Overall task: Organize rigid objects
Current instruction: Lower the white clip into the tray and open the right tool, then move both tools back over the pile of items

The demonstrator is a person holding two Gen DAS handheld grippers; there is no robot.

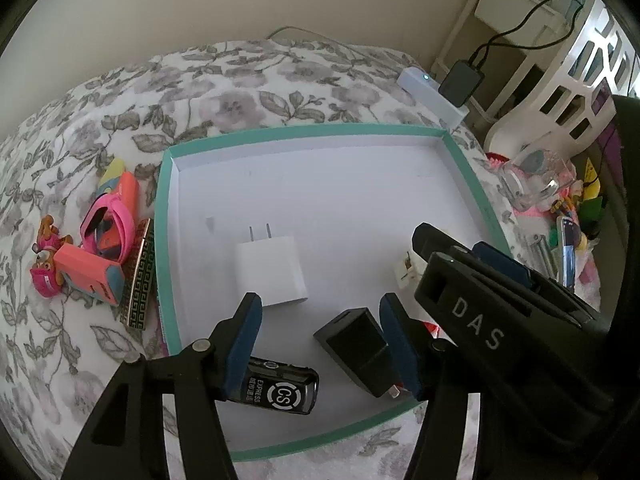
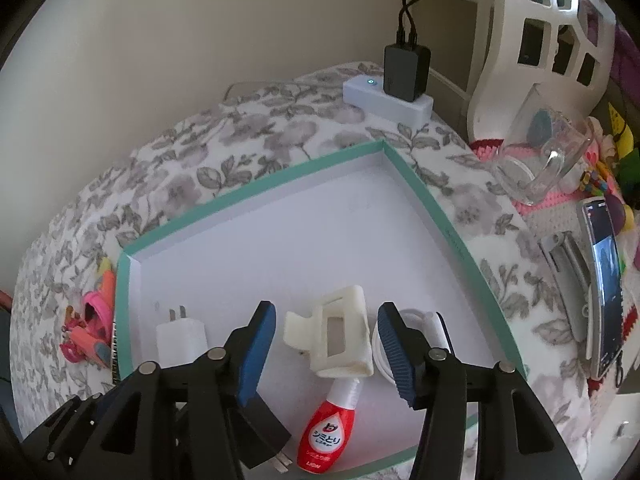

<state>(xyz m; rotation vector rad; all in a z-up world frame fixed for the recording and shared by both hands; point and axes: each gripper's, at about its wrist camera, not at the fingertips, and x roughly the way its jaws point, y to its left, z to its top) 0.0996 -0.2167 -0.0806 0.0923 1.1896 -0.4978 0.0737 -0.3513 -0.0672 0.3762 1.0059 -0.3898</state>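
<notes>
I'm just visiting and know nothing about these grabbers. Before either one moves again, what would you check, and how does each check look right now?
1. Left gripper clear of black charger: not ok, right pad looks to touch it.
2. Right gripper free of cream clip: ok, jaws open, clip between them.
3. Teal tray has bare floor left: ok.
4. Red bottle lying stable: ok.
5. Pink items outside the tray still waiting: ok, visible.

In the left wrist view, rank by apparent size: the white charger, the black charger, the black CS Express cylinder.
1-2. black charger and white charger: too alike to rank; the black one lies nearer the camera.
3. black CS Express cylinder: looks smallest, though partly hidden behind a jaw pad.
</notes>
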